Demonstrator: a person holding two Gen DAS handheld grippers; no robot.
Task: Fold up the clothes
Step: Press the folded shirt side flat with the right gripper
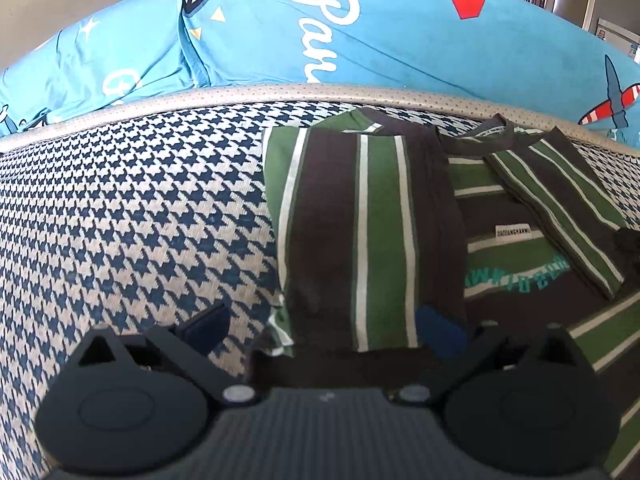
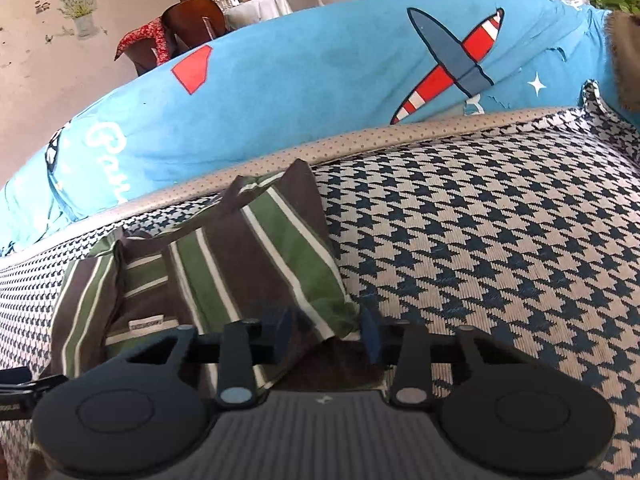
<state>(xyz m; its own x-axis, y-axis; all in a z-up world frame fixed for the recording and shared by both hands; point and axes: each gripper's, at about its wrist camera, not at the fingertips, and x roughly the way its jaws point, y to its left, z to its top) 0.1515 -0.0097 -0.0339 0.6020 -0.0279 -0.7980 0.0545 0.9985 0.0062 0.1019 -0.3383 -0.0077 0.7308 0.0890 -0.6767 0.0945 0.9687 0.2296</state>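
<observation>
while the left gripper (image 1: 322,328) hangs over the near edge of the striped shirt (image 1: 360,232), its two dark fingers stand wide apart, one over the houndstooth cover (image 1: 140,208) at the left and the other, blue-padded, over the shirt's folded panel, with nothing pinched between them. that shirt (brown, green and white stripes) lies flat on the cover, toward the right of the left wrist view, its left side folded inward into a long upright panel. just right of the panel the collar (image 1: 500,128) points toward the far edge of the seat, and below it sit a small white label (image 1: 513,229) and teal lettering (image 1: 520,276). further right, a sleeve (image 1: 560,208) lies folded slantwise across the chest. behind the seat's beige dotted piping (image 1: 280,94) runs a bright blue cushion (image 1: 360,40) with white script, a red shape and a striped aeroplane.

seen from the right wrist view, the shirt lies at the left and the bare houndstooth stretches away to the right. the right gripper (image 2: 326,330) has its blue pads drawn close together, with a bunched fold of the striped fabric caught between them, and that side of the shirt rises from the seat in a tented peak (image 2: 296,184). beyond the cushion stand a wooden chair (image 2: 192,24) and a white-clothed table (image 2: 264,4).
</observation>
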